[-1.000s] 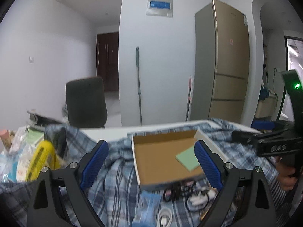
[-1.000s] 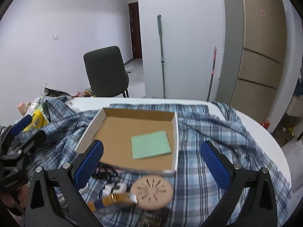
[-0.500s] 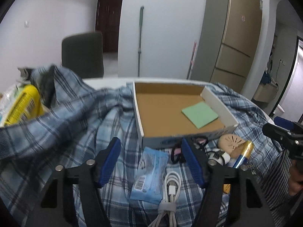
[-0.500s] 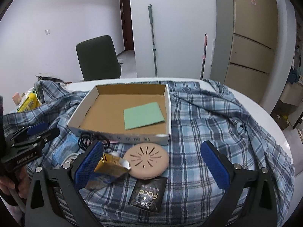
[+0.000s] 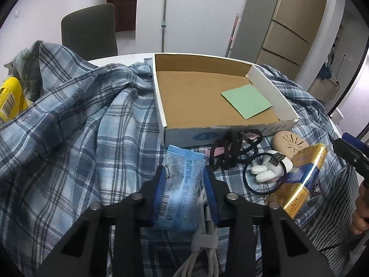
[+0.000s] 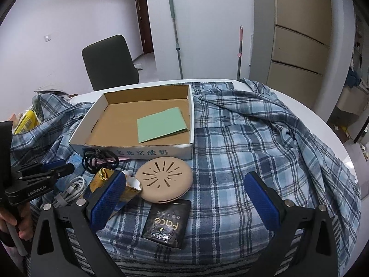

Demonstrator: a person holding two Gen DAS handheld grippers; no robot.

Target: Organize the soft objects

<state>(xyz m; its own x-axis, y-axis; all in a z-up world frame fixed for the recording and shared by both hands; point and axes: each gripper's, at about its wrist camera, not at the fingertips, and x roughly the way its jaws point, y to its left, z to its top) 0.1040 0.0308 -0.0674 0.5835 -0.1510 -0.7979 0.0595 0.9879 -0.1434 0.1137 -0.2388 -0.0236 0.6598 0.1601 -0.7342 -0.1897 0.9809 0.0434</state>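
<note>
Two grippers: the left gripper [image 5: 184, 194] is closing on the blue packet [image 5: 182, 184], which sits between its pads; the right gripper [image 6: 184, 198] hangs wide and empty over the plaid cloth [image 6: 253, 143].
Packet place: on the cloth, just in front of the box [image 5: 159, 97], partly over the white cable [image 5: 203, 249].
Grip advice: squeeze gently and centrally (the film will likely crumple and slide if pinched hard), and make sure the cable beside the right pad is not caught with it.
Lift: I would raise it clear of the near wall before moving it over the box.
Packet feel: soft, glossy plastic, flat and pillowy, printed with a barcode.
Box: stiff cardboard, shallow, brown inside, with a green sheet [image 5: 246, 101] lying in it.
Neighbours: black hair ties [image 5: 233, 152], a round tan pad [image 6: 166, 180], a gold foil pack [image 5: 302, 182], a dark sachet [image 6: 166, 224].
</note>
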